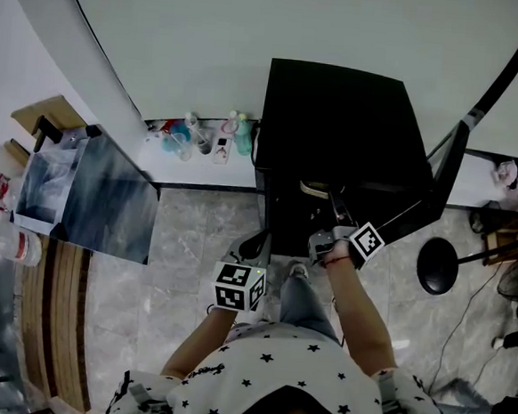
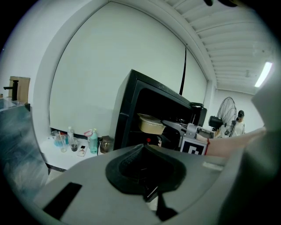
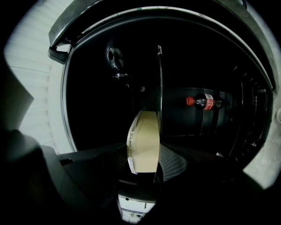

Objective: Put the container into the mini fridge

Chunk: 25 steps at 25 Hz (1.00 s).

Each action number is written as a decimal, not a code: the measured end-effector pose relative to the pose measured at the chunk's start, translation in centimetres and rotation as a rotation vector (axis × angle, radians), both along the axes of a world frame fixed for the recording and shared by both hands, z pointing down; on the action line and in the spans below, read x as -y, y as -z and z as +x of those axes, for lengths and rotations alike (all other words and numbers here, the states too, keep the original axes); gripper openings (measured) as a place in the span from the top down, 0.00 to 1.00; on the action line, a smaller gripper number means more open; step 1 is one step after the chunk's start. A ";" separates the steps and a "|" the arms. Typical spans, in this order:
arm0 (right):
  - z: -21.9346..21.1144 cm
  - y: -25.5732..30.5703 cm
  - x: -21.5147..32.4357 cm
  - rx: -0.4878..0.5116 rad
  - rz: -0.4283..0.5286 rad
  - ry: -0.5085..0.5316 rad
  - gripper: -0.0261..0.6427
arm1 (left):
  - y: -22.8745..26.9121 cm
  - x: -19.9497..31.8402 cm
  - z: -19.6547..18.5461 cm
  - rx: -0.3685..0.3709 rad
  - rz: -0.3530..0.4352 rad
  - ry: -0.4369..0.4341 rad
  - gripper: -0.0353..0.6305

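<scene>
The right gripper (image 3: 145, 163) was clamped on the container (image 3: 144, 140), its base just beside the shelf (image 3: 159, 88) inside the fridge (image 1: 337, 118). The left gripper (image 2: 143, 151) had its jaws together, empty.

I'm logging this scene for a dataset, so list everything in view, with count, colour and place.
mini fridge: one, black, against the wall, front open
container: one, beige, at the fridge opening
cola bottle: one, dark with red cap, inside the fridge
bottles: several, clear and teal, on the ledge left of the fridge
fan: one, dark, right of the fridge
left gripper: one, grey, shut, empty
right gripper: one, dark, shut on the container
</scene>
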State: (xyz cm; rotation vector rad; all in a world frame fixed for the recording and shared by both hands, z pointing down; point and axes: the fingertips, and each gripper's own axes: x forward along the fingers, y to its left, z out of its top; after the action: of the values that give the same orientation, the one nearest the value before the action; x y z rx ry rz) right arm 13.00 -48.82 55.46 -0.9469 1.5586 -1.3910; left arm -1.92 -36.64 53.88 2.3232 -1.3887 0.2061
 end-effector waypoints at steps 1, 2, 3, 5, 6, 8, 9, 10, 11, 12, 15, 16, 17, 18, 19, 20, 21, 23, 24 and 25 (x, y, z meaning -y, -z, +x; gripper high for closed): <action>0.0 0.1 0.0 -0.003 0.004 -0.002 0.65 | 0.1 -0.1 0.0 0.000 0.002 -0.001 0.93; 0.0 0.3 0.0 -0.006 0.012 -0.004 0.65 | 0.2 -0.1 0.0 0.000 0.003 -0.001 0.93; 0.0 0.6 0.0 -0.007 0.022 -0.004 0.61 | 0.2 -0.3 -0.1 -0.001 0.004 -0.001 0.93; -0.1 1.0 -0.1 -0.011 0.035 -0.002 0.49 | 0.1 -0.6 -0.3 -0.001 0.002 -0.001 0.93; -0.2 1.2 -0.2 -0.020 0.037 0.003 0.48 | 0.1 -0.8 -0.4 0.000 0.001 0.000 0.93; -0.5 1.3 -0.5 -0.043 0.033 0.013 0.47 | 0.1 -1.2 -0.5 0.000 0.000 0.000 0.93; -0.5 1.3 -0.7 -0.051 0.029 0.014 0.47 | 0.1 -1.4 -0.6 -0.001 0.000 -0.001 0.93; -0.4 1.2 -1.0 -0.054 0.025 0.012 0.46 | 0.2 -1.6 -0.6 -0.002 0.002 -0.003 0.93; -0.4 1.2 -1.3 -0.055 0.022 0.011 0.46 | 0.3 -1.8 -0.6 -0.002 0.004 -0.006 0.93; -0.4 1.3 -1.7 -0.055 0.021 0.010 0.46 | 0.4 -2.1 -0.6 -0.002 0.006 -0.009 0.93; -0.6 1.6 -2.8 -0.052 0.021 0.008 0.46 | 0.7 -2.7 -0.8 -0.002 0.013 -0.019 0.93; -0.6 1.7 -3.3 -0.053 0.024 0.009 0.46 | 0.7 -3.0 -0.8 -0.001 0.014 -0.023 0.93; -0.7 1.9 -3.7 -0.057 0.028 0.010 0.46 | 0.8 -3.3 -0.7 -0.001 0.015 -0.027 0.93; -0.7 2.1 -4.2 -0.066 0.032 0.012 0.46 | 0.9 -3.6 -0.7 -0.001 0.016 -0.031 0.93; -0.8 2.3 -4.7 -0.078 0.037 0.014 0.46 | 0.9 -3.9 -0.7 -0.001 0.017 -0.036 0.93; -0.9 2.6 -5.3 -0.094 0.043 0.015 0.47 | 1.0 -4.3 -0.6 -0.001 0.019 -0.041 0.93; -1.0 2.9 -5.8 -0.111 0.050 0.016 0.48 | 1.1 -4.7 -0.6 -0.001 0.021 -0.046 0.93; -1.1 3.5 -6.9 -0.154 0.064 0.018 0.51 | 1.2 -5.3 -0.5 -0.001 0.026 -0.057 0.93; -1.2 3.7 -7.5 -0.181 0.069 0.019 0.54 | 1.2 -5.6 -0.5 -0.001 0.028 -0.061 0.93; -1.3 3.9 -8.0 -0.210 0.075 0.021 0.58 | 1.3 -5.9 -0.6 -0.001 0.030 -0.066 0.93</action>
State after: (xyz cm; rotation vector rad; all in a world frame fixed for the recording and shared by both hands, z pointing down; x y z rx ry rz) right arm 11.66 -40.79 51.61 -1.0602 1.7680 -1.2706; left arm -2.48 -30.72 52.57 2.3955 -1.3242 0.2049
